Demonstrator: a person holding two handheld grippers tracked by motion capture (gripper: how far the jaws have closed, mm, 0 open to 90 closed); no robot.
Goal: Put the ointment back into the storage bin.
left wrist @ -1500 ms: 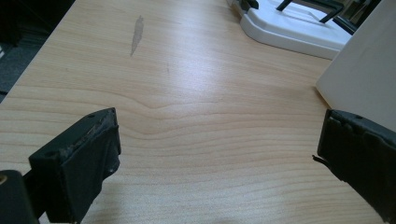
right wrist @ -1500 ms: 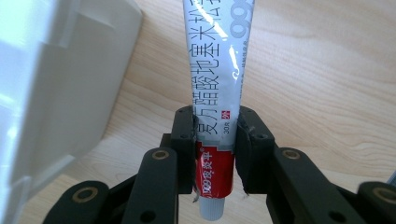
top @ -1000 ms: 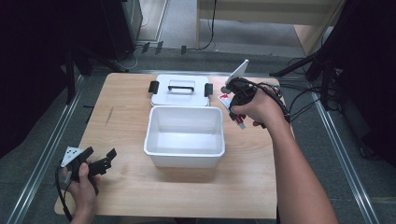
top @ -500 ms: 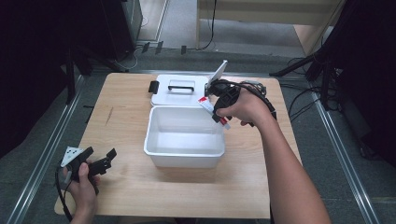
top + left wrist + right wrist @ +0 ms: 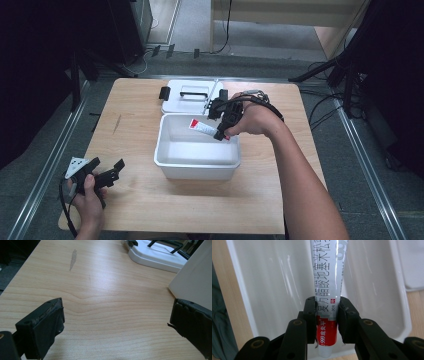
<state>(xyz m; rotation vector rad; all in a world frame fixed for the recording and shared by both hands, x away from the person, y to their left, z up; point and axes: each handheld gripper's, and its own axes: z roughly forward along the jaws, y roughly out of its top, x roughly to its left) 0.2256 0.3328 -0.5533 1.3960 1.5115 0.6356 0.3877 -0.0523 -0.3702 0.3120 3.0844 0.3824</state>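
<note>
Squarely between right jaws: ointment tube [image 5: 329,285]

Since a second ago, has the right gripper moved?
Yes. The right gripper, gripping the tube, went left from beside the lid to over the white bin.

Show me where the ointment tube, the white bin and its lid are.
ointment tube [image 5: 329,285]: right gripper view, printed middle of its body.
white bin [image 5: 196,165]: high view, near wall.
lid [image 5: 176,104]: high view, flat top left of the handle.

Wooden table [image 5: 150,210], white bin [image 5: 196,165], lid [image 5: 190,98]
</note>
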